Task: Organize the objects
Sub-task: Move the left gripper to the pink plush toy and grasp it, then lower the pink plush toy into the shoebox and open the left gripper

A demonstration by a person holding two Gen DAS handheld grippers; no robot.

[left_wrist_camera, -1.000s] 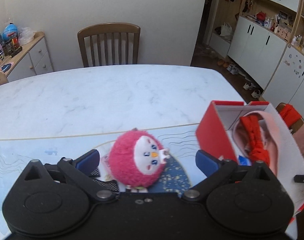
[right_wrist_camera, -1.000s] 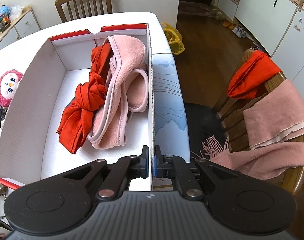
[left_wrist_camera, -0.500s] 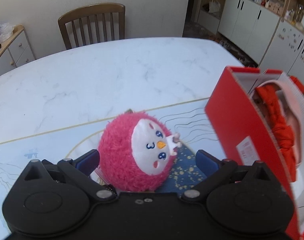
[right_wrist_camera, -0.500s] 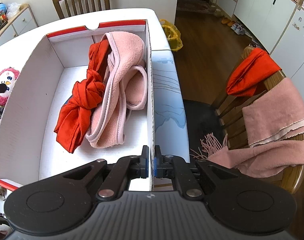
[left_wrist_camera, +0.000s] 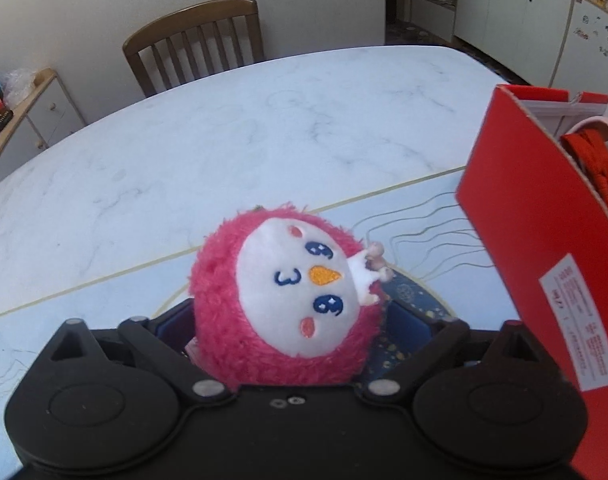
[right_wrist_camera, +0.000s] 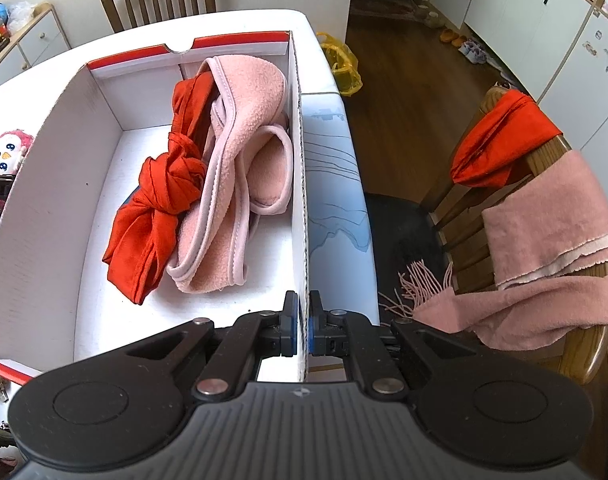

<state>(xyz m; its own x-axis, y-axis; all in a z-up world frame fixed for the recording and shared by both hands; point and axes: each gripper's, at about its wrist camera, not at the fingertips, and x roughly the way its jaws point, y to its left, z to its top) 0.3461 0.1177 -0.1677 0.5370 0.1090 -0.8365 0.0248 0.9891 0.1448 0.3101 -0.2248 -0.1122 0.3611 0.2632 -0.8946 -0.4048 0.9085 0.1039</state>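
Pink plush toy (left_wrist_camera: 288,300) is seated between the jaws of the left gripper (left_wrist_camera: 292,320), whose blue pads flank it closely; actual clamping cannot be told; the red box (left_wrist_camera: 543,248) stands just right of these jaws on the marble surface (left_wrist_camera: 224,140); the box's right wall is pinched by the closed jaws of the right gripper (right_wrist_camera: 302,330); ahead of them, inside, lie a red cloth (right_wrist_camera: 160,200) and pink slippers (right_wrist_camera: 240,152).
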